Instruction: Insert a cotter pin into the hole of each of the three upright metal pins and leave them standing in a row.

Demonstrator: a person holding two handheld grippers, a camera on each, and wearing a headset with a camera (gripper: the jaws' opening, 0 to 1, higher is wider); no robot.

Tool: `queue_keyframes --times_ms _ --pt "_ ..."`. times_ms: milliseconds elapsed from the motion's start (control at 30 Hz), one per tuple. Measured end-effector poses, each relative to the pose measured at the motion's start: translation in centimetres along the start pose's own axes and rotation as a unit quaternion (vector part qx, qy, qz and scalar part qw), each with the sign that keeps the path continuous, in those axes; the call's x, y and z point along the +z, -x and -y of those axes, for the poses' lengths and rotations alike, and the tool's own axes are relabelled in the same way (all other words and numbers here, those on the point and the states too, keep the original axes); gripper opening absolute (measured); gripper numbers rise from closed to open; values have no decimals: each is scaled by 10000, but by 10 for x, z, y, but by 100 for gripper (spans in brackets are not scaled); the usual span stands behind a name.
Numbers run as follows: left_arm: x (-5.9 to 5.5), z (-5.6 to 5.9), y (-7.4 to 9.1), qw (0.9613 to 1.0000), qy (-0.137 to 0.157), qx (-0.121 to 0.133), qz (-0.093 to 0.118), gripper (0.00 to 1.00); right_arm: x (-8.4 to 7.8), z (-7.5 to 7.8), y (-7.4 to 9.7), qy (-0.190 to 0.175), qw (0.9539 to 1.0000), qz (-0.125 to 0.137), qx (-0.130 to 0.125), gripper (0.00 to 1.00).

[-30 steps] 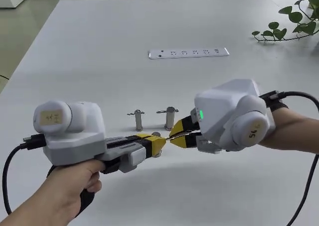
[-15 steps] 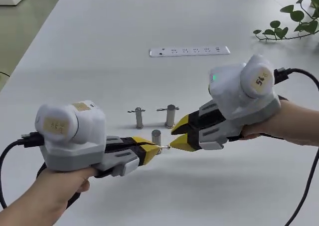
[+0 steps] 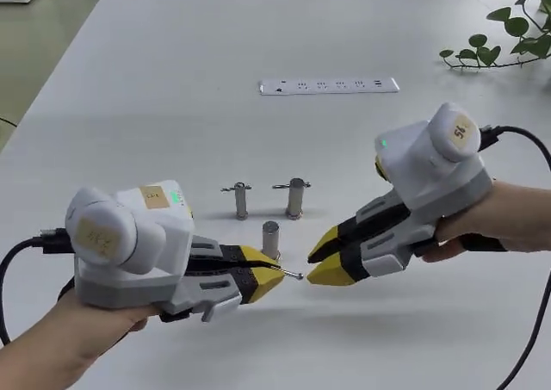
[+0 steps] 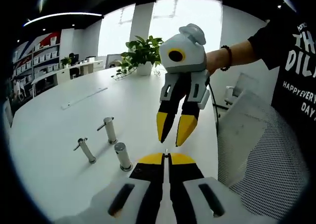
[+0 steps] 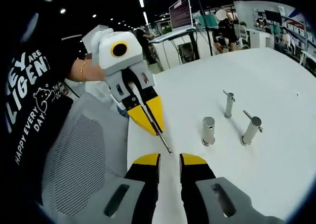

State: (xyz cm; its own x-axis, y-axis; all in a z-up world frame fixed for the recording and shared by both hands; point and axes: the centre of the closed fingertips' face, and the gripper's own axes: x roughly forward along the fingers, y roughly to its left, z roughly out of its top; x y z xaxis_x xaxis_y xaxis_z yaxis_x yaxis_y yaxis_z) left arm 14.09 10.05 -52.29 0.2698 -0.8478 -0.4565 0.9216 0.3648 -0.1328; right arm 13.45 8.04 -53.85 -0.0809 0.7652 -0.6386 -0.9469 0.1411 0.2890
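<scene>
Cotter pin (image 3: 293,275) sticks out from the tip of your left gripper (image 3: 274,278), whose jaws are closed tight on it, so only the thin free end shows. In the left gripper view the two yellow tips of the left gripper (image 4: 167,157) meet with no gap between them. Your right gripper (image 3: 312,268) is facing it from the other side, with the jaws parted by a small gap and nothing between them. In the right gripper view the free end of the cotter pin (image 5: 164,139) points toward the gap of the right gripper (image 5: 170,158) and comes very near to it, but the jaws are not gripping it. The bare metal pin (image 3: 270,239) stands upright on the white table (image 3: 155,106), just behind the two gripper tips, and its hole has no cotter pin in it. Behind it two other metal pins stand upright side by side, the left rear pin (image 3: 241,200) and the right rear pin (image 3: 295,198), each with a cotter pin already through its top. Farther back a power strip (image 3: 329,86) lies flat, and a plant (image 3: 508,37) reaches over the far right corner.
</scene>
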Motion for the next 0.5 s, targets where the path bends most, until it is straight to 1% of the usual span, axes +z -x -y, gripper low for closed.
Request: queue_keyframes --times_ms 133,167,300,500 --pt "2 5 0 9999 -14 -142 58 0 -5 -2 -2 -4 10000 19 76 11" --pt "3 6 0 9998 -17 -173 73 0 -6 -3 -2 13 9999 37 130 11" --pt "6 8 2 9996 22 -248 144 0 -5 -10 -2 -17 9994 154 316 11" --pt "11 14 4 9988 66 -416 255 0 -3 -15 -1 28 9985 248 493 10"
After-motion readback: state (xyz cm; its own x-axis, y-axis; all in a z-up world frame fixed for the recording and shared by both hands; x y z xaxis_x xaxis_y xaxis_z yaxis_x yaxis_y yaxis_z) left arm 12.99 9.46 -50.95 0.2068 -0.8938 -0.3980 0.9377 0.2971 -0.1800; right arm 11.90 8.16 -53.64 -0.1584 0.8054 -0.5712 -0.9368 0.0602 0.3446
